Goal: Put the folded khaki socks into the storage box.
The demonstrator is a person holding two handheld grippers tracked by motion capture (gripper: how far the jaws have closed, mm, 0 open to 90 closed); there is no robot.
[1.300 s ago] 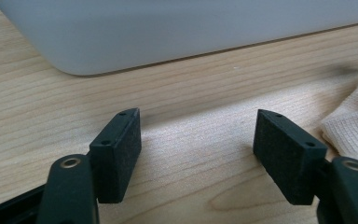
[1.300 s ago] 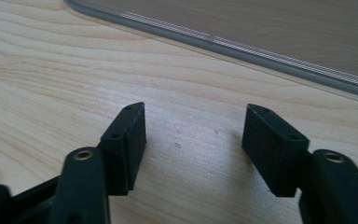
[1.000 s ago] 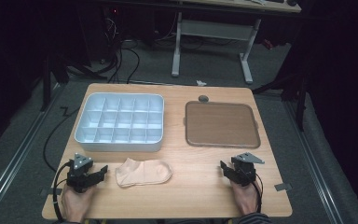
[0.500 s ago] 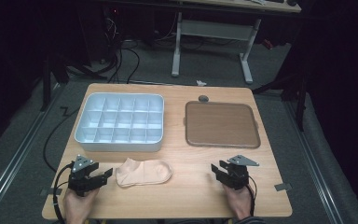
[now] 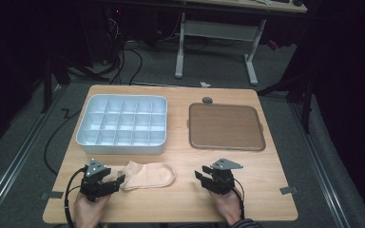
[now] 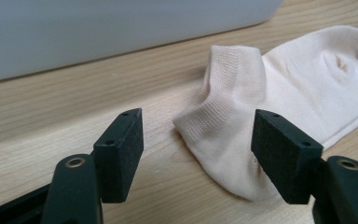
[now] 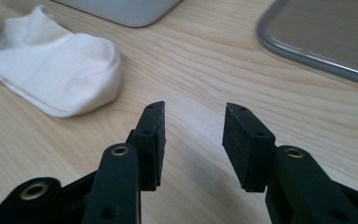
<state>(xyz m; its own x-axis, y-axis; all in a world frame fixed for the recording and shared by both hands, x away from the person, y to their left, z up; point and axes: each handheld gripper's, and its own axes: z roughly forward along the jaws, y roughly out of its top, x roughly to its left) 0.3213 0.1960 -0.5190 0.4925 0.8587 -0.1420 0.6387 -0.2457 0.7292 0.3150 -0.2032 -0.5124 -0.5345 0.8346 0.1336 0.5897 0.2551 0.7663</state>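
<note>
A pale beige ankle sock (image 5: 148,175) lies flat near the table's front edge. My left gripper (image 5: 116,181) is at its cuff end, held low over the wood. In the left gripper view the jaws (image 6: 198,128) stand wide open on either side of the sock's cuff (image 6: 223,107), and the pads do not press on it. My right gripper (image 5: 200,175) is a short way to the right of the sock's toe. Its jaws (image 7: 195,116) have just been closing and stand partly open over bare wood with nothing between them. The sock (image 7: 60,70) lies ahead of them to the left.
A white box with several compartments (image 5: 123,149) stands behind the sock at the back left. A brown tray with a grey rim (image 5: 226,148) lies at the back right. A small dark round thing (image 5: 207,100) sits behind the tray. Bare wood separates the two grippers.
The right gripper has moved left toward the sock's toe and its jaws have narrowed. The left gripper has shifted slightly right, toward the cuff. The sock has not moved.
</note>
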